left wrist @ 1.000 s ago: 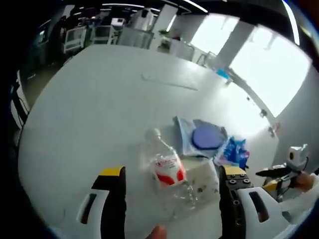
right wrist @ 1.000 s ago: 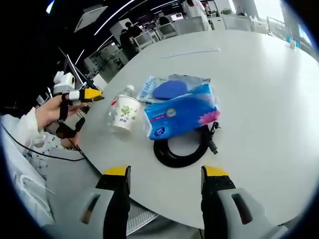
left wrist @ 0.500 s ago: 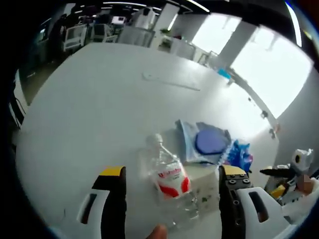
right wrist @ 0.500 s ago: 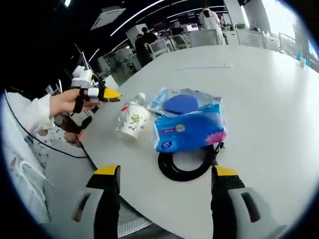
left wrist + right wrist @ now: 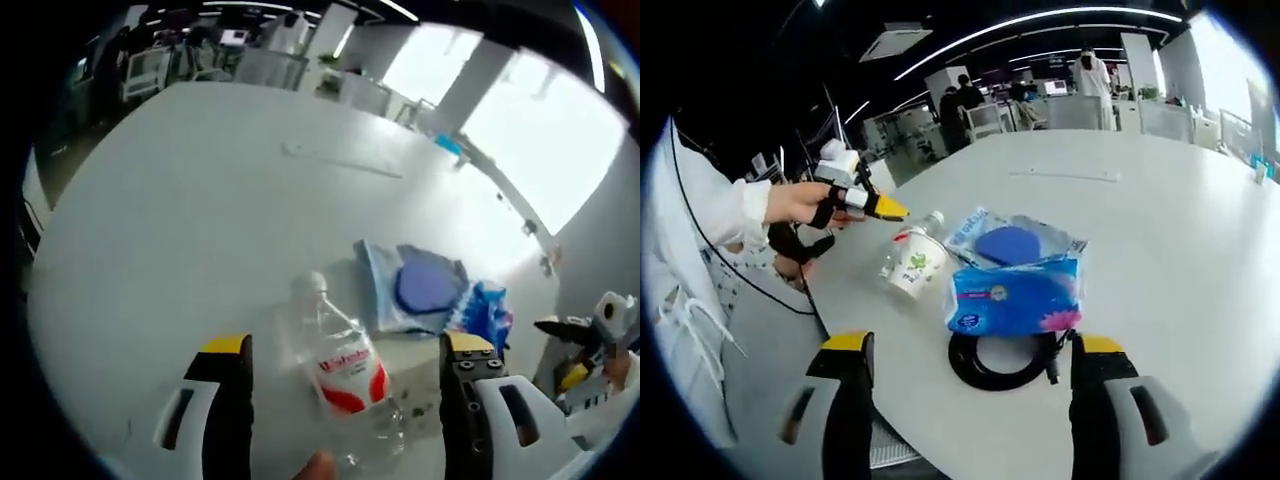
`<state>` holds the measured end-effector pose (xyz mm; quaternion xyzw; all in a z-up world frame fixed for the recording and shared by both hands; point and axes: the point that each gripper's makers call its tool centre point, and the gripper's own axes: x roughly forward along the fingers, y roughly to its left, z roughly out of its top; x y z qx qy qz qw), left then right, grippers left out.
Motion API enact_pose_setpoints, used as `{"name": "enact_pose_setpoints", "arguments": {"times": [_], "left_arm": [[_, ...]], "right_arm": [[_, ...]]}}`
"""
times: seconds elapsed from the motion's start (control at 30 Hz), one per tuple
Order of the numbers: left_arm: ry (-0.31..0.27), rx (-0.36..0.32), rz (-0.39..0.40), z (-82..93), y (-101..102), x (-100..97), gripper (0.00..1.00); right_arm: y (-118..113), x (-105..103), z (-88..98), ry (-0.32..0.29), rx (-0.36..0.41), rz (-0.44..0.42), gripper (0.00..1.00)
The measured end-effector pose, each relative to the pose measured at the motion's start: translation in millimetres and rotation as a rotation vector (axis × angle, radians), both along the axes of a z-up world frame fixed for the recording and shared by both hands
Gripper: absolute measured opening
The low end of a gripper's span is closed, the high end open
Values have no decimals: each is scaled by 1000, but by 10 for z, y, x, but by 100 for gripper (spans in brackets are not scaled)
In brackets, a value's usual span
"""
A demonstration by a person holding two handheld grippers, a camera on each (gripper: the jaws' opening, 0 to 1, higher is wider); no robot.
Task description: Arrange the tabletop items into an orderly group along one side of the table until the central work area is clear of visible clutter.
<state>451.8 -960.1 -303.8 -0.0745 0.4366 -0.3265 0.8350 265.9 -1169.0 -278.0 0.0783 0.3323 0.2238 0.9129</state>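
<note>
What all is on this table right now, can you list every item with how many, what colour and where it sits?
Clear plastic water bottle with red and white label: one, lying on its side between the left gripper's fingers, near the table edge.
White paper cup with green print: one, beside the bottle.
Clear plastic bag holding a round blue pad: one, behind the tissue pack.
Blue and pink soft tissue pack: one, partly over the cable.
Black coiled cable: one, nearest the right gripper.
Thin white strip: one, far across the table.
Round white table: one.
Left gripper: yellow-tipped fingers, open around the bottle.
Right gripper: yellow-tipped fingers, open, short of the cable.
</note>
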Motion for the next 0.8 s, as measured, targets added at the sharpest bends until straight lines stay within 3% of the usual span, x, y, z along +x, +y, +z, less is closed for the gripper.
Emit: {"name": "enact_pose_setpoints", "arguments": {"times": [0.8], "left_arm": [[53,11,36,-196,-53,145,67]], "right_arm": [[43,-21,-32,11,15,-13,75]]}}
